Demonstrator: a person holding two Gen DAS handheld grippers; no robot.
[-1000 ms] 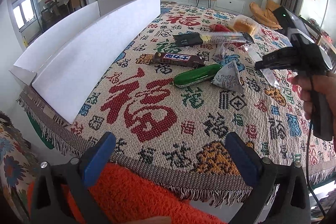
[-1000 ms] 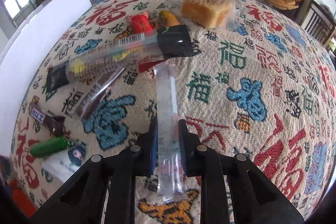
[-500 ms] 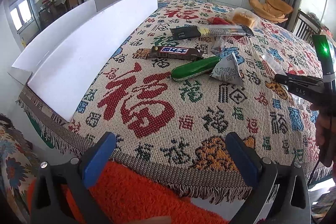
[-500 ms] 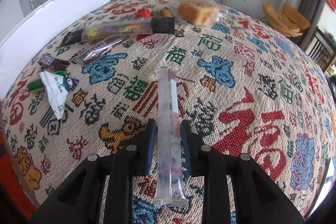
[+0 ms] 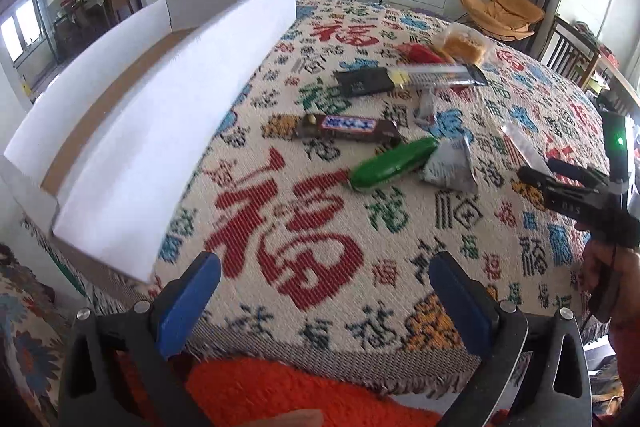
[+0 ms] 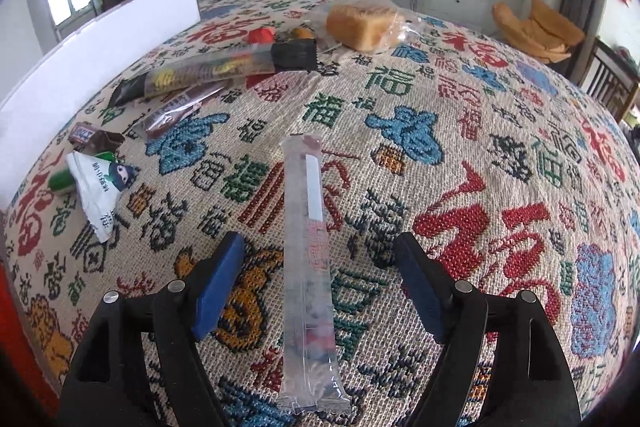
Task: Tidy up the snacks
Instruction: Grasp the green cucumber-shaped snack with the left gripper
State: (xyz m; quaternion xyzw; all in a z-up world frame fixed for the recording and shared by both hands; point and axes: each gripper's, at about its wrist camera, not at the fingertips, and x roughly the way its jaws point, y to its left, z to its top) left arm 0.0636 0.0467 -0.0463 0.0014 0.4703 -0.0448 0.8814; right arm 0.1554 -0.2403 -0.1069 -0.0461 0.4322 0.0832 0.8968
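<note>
A: Your right hand-held gripper (image 6: 320,283) is opening. The long clear plastic snack stick (image 6: 308,267) lies flat on the patterned woven tabletop (image 6: 500,131) between the blue pads (image 6: 218,283); neither touches it.

B: And the left one?

A: Your left hand-held gripper (image 5: 324,303) is spread wide and empty over the tabletop's near edge. Further out: green pouch (image 5: 394,165), silver triangular packet (image 5: 450,167), brown chocolate bar (image 5: 348,127), white open cardboard box (image 5: 160,115) along the left, bagged bread loaf (image 6: 360,23) farthest.
</note>
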